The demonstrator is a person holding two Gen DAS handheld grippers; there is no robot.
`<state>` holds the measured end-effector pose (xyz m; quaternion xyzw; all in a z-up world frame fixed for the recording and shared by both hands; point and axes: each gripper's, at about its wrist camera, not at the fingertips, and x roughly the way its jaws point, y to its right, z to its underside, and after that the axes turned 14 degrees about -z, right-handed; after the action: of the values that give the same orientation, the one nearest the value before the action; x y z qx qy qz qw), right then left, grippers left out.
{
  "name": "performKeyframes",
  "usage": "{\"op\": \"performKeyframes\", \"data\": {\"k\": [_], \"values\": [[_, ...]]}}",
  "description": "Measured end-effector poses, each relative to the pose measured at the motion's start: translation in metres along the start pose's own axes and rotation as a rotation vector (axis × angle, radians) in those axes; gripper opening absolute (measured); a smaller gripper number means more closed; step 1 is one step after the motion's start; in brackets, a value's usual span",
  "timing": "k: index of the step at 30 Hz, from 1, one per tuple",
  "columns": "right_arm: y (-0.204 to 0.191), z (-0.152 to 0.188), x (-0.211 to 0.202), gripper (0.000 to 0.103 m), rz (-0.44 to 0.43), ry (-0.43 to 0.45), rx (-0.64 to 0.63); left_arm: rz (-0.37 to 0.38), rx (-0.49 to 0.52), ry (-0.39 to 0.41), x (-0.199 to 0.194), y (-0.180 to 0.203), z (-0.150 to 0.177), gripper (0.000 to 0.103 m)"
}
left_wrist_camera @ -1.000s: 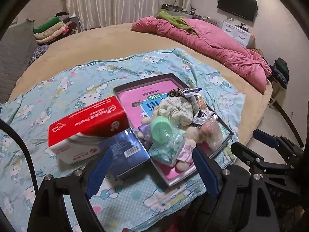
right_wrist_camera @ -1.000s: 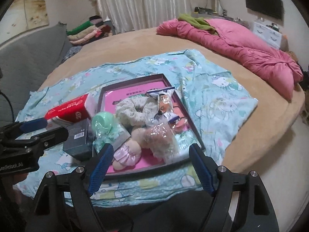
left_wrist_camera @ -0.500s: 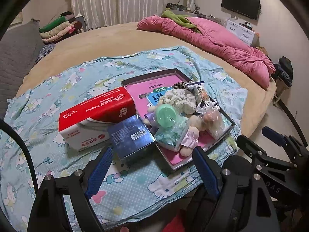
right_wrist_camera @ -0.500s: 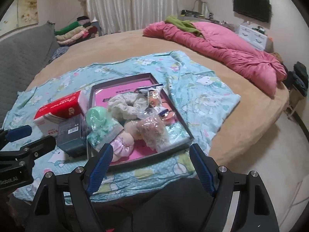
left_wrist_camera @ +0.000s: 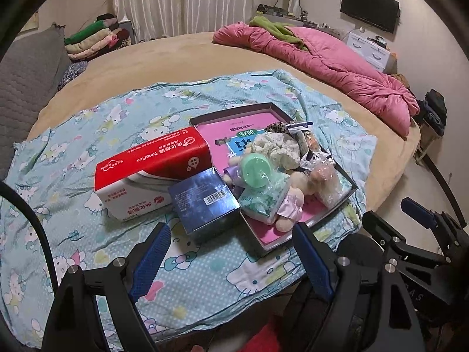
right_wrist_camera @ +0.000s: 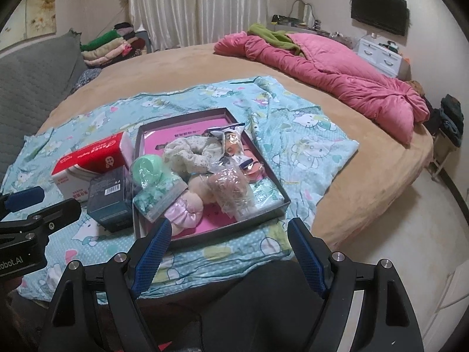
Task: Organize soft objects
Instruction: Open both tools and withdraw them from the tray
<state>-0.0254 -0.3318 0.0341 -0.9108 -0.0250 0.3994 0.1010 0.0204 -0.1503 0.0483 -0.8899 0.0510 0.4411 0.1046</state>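
Observation:
A dark shallow box with a pink bottom lies on a blue cartoon-print sheet on the bed. It holds a pile of soft things: a plush doll, a pale scrunchie, a bagged item with a green lid and clear plastic bags. The box and doll also show in the left wrist view. My left gripper is open and empty, held back from the pile. My right gripper is open and empty in front of the box.
A red and white tissue box and a dark blue carton stand left of the box. A pink quilt lies at the back right of the round tan bed. Folded clothes are stacked far left.
Both grippers have pulled back and up from the pile, so the box and objects look smaller and farther. Nothing on the bed has moved.

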Motion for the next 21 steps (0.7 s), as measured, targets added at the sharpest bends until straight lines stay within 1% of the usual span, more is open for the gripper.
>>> {"op": "performKeyframes", "data": {"k": [8, 21], "values": [[-0.001, 0.000, 0.000, 0.082, -0.004, -0.003, -0.013, 0.006, 0.006, -0.023, 0.004, 0.002, 0.003, 0.084], [0.000, -0.001, 0.000, 0.082, -0.004, 0.007, -0.006, -0.007, 0.017, -0.046, 0.014, 0.004, 0.008, 0.084]]}}
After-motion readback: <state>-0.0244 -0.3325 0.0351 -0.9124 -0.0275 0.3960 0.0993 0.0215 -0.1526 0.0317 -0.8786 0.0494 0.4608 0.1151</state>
